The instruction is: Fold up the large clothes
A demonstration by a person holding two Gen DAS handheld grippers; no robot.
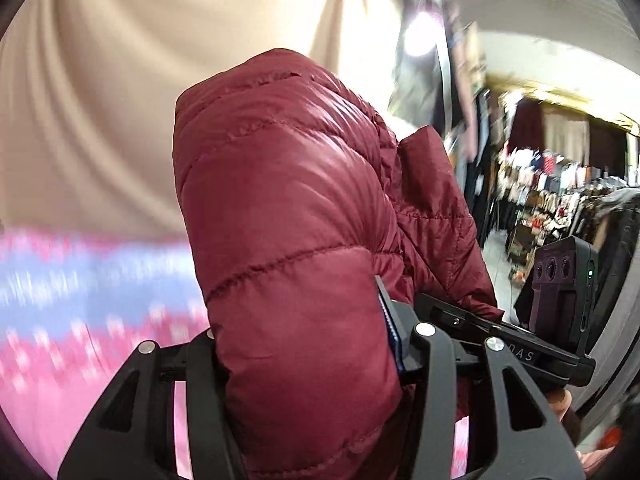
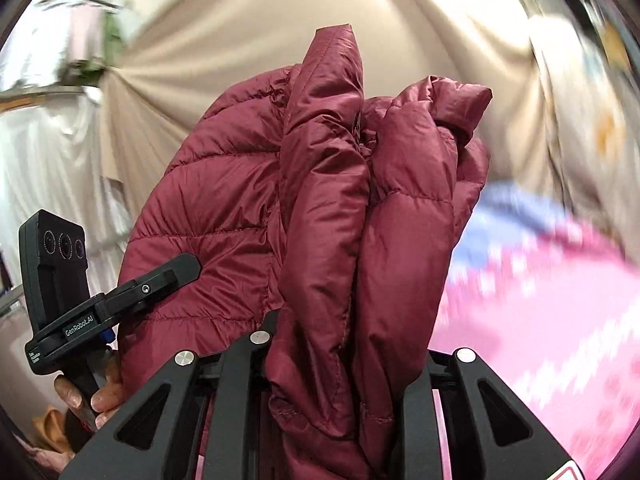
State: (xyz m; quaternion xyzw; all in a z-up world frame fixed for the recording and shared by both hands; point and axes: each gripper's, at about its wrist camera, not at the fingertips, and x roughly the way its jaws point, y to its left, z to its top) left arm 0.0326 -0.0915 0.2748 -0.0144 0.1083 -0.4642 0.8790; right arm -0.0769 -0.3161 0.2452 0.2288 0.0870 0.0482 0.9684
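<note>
Item: one quilted maroon puffer jacket (image 1: 288,208), bunched and hanging clear above the pink and blue patterned cover (image 1: 72,320); not resting on it anywhere in view.
Left gripper (image 1: 308,344): clamping on a thick padded fold of the jacket, fabric bulging up between the jaws.
Right gripper (image 2: 352,364): clamping on a narrower gathered bundle of the jacket (image 2: 340,208), several layers pinched together.
Handling, weight: judging light; bulk coming from padding, not mass.
Handling, stiffness: judging soft and springy; folds likely puffing back open once released.
Handling, surface: glossy shell showing sheen; judging slippery, layers liable to slide within a grip.
Hold points: favouring stitched seams, hem or collar edge over a puffed panel; gripping a single layer for a clean fold, not a wad.
Surface edges: not showing; blurring in both views.
Count: jacket, one; grippers, two, both occupied; cover, one; beige curtain (image 2: 248,44) behind, one.
</note>
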